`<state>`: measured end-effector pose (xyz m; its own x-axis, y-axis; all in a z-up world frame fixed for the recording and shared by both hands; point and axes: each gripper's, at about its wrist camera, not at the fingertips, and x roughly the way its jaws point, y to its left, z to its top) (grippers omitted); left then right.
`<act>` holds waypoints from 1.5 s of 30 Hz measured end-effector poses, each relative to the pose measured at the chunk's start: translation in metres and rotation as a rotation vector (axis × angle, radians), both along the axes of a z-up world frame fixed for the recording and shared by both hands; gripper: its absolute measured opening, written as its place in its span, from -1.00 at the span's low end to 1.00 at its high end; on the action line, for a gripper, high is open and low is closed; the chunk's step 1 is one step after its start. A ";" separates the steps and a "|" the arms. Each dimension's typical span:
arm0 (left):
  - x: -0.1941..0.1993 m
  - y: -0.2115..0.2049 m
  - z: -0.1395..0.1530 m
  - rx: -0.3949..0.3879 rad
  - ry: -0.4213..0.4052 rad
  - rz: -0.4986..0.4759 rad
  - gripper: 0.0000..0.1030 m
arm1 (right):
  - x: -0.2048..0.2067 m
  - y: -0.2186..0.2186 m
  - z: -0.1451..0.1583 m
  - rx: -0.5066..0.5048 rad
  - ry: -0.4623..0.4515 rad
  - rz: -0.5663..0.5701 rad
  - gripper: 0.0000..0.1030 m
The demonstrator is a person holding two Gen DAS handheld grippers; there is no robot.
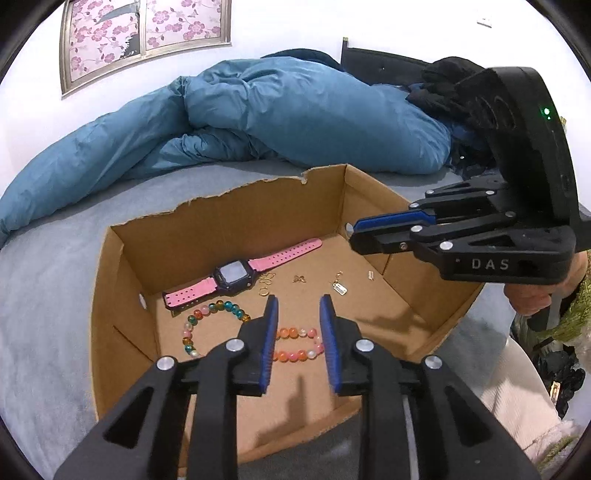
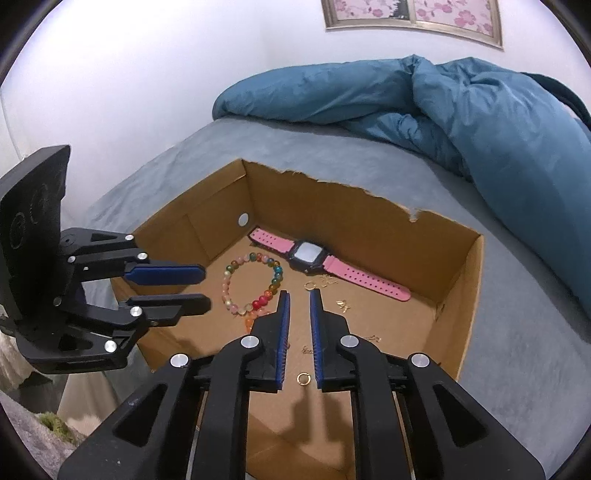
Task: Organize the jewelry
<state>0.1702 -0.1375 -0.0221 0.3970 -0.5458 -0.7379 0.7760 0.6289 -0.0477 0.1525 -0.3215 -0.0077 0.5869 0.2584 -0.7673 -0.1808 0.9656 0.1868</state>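
An open cardboard box [image 1: 229, 218] [image 2: 458, 295] sits on a bed. Inside lie a pink-strapped watch [image 1: 236, 275] [image 2: 310, 256], a multicoloured bead bracelet [image 1: 218, 310] [image 2: 251, 284], an orange bead bracelet [image 1: 297, 343], and small gold earrings and charms [image 1: 301, 278] [image 2: 343, 304], one with a tag [image 1: 340, 288]. A gold ring [image 2: 303, 379] lies near the box front. My left gripper [image 1: 298, 301] [image 2: 202, 288] is open and empty above the orange bracelet. My right gripper [image 2: 298, 295] [image 1: 351, 232] is open a little and empty, over the box's right side.
A crumpled teal duvet [image 1: 288, 118] [image 2: 480, 110] lies on the grey bed sheet [image 1: 48, 295] behind the box. A floral framed picture [image 1: 144, 33] hangs on the white wall. Dark clothing [image 1: 443, 88] is piled at the back right.
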 end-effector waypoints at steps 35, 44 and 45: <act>0.028 0.097 -0.007 -0.057 0.268 0.463 0.21 | -0.075 -0.063 -0.025 0.204 0.197 -0.461 -0.60; 0.014 0.087 -0.001 0.004 0.240 0.486 0.23 | -0.076 -0.058 -0.016 0.169 0.204 -0.435 -0.60; 0.010 0.088 0.000 0.004 0.245 0.486 0.23 | -0.079 -0.061 -0.015 0.173 0.209 -0.439 -0.60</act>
<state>0.1802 -0.0491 -0.0224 0.4193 -0.3395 -0.8420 0.3625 0.9129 -0.1875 0.0732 -0.3825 -0.0231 0.5070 0.1554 -0.8478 0.2926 0.8941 0.3389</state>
